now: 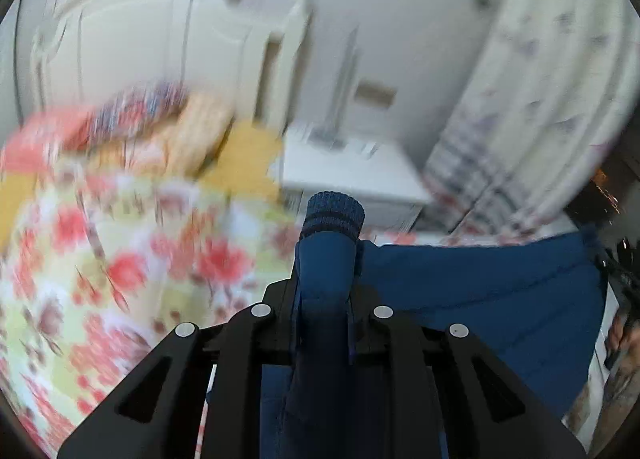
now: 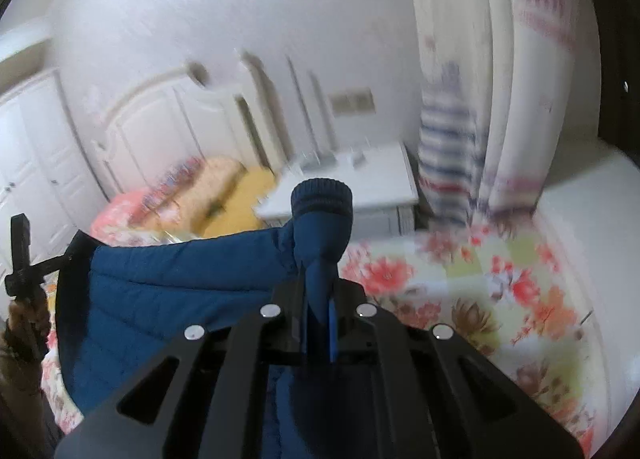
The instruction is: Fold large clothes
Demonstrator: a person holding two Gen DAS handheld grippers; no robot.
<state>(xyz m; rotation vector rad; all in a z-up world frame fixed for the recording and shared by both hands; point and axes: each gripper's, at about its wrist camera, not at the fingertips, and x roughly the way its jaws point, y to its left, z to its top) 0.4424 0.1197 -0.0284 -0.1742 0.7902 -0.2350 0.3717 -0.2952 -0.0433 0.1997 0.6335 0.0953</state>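
A blue quilted jacket [image 1: 500,291] hangs stretched between both grippers above a flowered bedspread [image 1: 132,259]. My left gripper [image 1: 324,299] is shut on one sleeve, whose ribbed knit cuff [image 1: 334,213] sticks out past the fingers. In the right wrist view my right gripper [image 2: 318,299] is shut on the other sleeve, with its ribbed cuff [image 2: 322,199] poking forward. The jacket body [image 2: 168,283] sags to the left of that gripper, over the flowered bedspread [image 2: 480,283]. The left gripper [image 2: 24,259] and the hand that holds it show at the far left edge.
A white bedside cabinet [image 1: 352,175] stands beyond the bed by the wall, also in the right wrist view as the cabinet [image 2: 360,183]. Pillows and a yellow cover [image 2: 224,199] lie at the bed's head. A patterned curtain [image 2: 480,99] hangs at right. White wardrobe doors [image 2: 36,163] are at left.
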